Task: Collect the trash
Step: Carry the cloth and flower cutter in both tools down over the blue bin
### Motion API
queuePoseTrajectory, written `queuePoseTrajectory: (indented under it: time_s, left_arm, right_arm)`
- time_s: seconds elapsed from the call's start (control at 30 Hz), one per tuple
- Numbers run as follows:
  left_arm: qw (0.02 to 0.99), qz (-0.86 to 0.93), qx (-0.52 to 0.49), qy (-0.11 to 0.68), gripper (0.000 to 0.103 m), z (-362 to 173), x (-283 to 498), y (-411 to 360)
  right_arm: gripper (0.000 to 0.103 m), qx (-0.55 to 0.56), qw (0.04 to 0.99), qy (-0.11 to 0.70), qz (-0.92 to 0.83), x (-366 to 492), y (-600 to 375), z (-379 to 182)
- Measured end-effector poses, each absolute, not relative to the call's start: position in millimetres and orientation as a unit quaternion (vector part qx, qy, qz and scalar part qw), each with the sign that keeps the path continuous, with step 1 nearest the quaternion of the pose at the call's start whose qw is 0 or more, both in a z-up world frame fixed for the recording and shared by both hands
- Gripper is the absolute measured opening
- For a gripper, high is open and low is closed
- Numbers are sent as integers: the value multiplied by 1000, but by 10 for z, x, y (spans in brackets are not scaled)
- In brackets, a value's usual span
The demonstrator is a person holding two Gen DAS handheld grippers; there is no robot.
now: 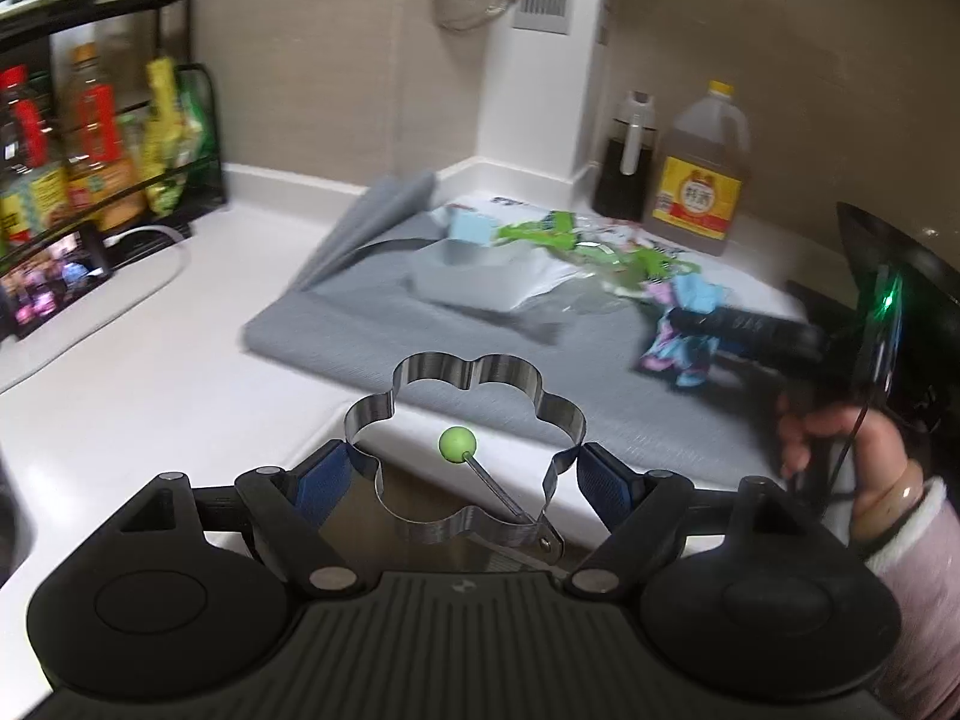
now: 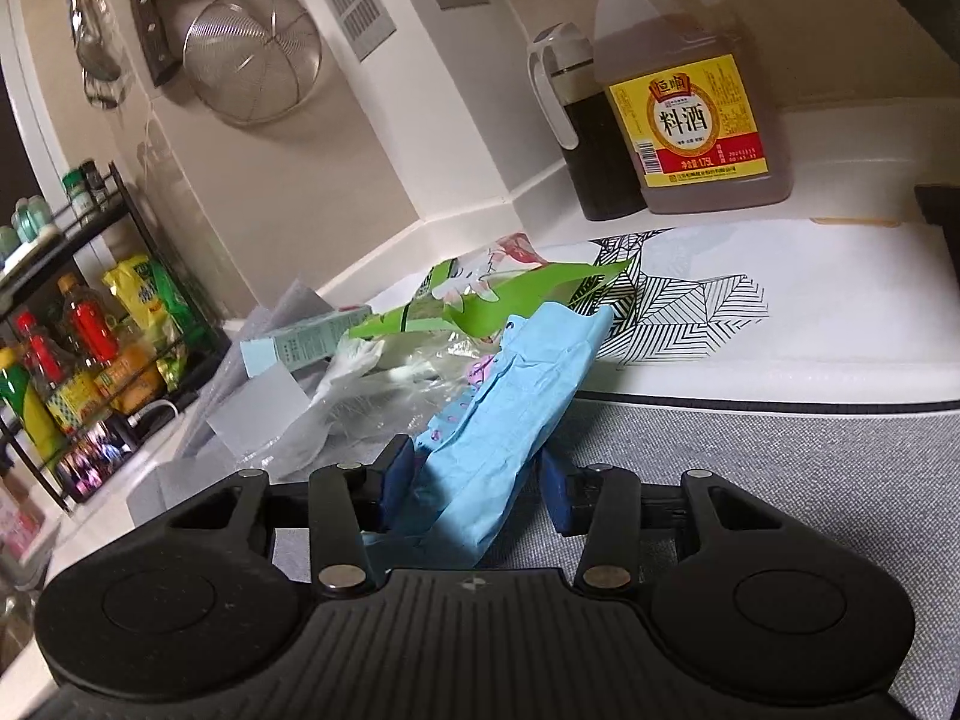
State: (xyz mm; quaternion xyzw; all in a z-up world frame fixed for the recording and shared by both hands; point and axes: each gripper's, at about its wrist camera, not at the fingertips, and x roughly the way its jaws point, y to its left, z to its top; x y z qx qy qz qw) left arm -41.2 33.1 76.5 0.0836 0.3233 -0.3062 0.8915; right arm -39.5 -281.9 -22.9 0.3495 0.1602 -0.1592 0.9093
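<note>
My left gripper is shut on a flower-shaped metal egg ring with a green-knobbed handle, held above the white counter edge. My right gripper is shut on a light blue wrapper over the grey mat; the gripper and wrapper also show in the left wrist view. Behind it lies a trash pile: a green wrapper, clear plastic and a pale teal carton. The pile appears in the left wrist view on the mat.
A cooking wine jug and a dark sauce bottle stand at the back corner. A black rack of bottles stands at the left. A wire strainer hangs on the wall. A patterned white board lies behind the mat.
</note>
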Motion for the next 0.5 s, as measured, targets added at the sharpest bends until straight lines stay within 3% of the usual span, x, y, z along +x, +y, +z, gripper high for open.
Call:
queuePoseTrajectory:
  time_s: [0.07, 0.1, 0.27, 0.37, 0.5]
  left_arm:
    - [893, -299, 81, 327, 86, 741, -463, 520]
    - [893, -294, 82, 329, 86, 718, -481, 613]
    - [893, -276, 76, 346, 86, 529, -596, 1017]
    - [894, -265, 70, 355, 86, 395, -659, 1186]
    - [893, -263, 47, 362, 86, 279, -744, 1397]
  right_arm:
    - [45, 358, 906, 156, -164, -438, -2836, -244]
    - [39, 352, 908, 157, -167, -460, -2816, -231]
    - [36, 272, 934, 159, -168, -661, -2474, 15]
    - [24, 234, 943, 162, -175, -739, -2280, 145]
    - [22, 202, 951, 168, -166, -809, -2021, 265]
